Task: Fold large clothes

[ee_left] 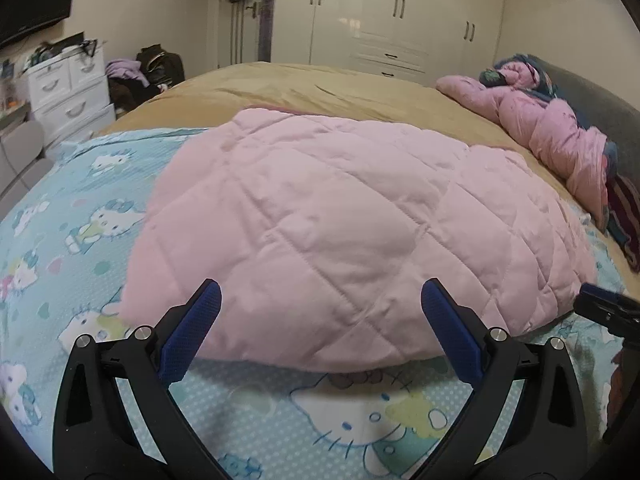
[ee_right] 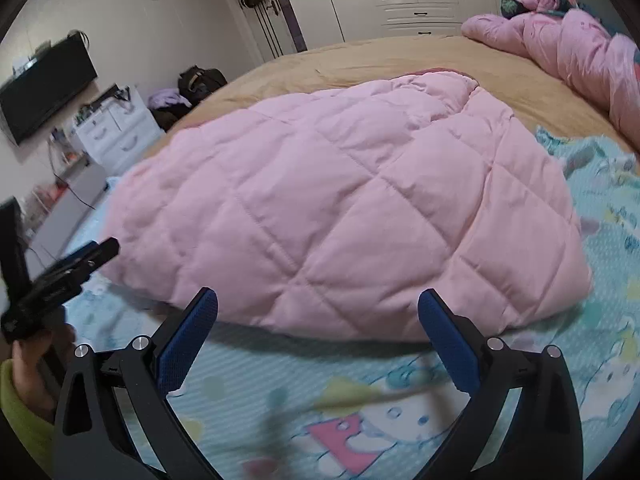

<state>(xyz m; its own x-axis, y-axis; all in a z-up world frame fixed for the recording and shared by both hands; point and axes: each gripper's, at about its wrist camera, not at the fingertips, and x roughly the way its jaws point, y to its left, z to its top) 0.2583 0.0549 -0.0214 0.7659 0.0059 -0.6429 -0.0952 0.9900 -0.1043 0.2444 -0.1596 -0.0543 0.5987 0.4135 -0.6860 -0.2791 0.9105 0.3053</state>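
Note:
A pink quilted garment [ee_left: 340,236] lies folded in a thick bundle on the blue cartoon-print sheet [ee_left: 72,240]; it also shows in the right wrist view [ee_right: 340,212]. My left gripper [ee_left: 320,300] is open and empty, its blue pads just in front of the bundle's near edge. My right gripper [ee_right: 318,308] is open and empty, also just short of the near edge. The right gripper shows at the right edge of the left wrist view [ee_left: 604,308]; the left gripper shows at the left of the right wrist view [ee_right: 60,276].
A tan bedspread [ee_left: 320,84] covers the far bed. A crumpled pink duvet [ee_left: 552,128] lies at the far right by the headboard. White drawers [ee_left: 68,88], bags and a wall TV [ee_right: 44,84] stand left; white wardrobes [ee_left: 400,12] behind.

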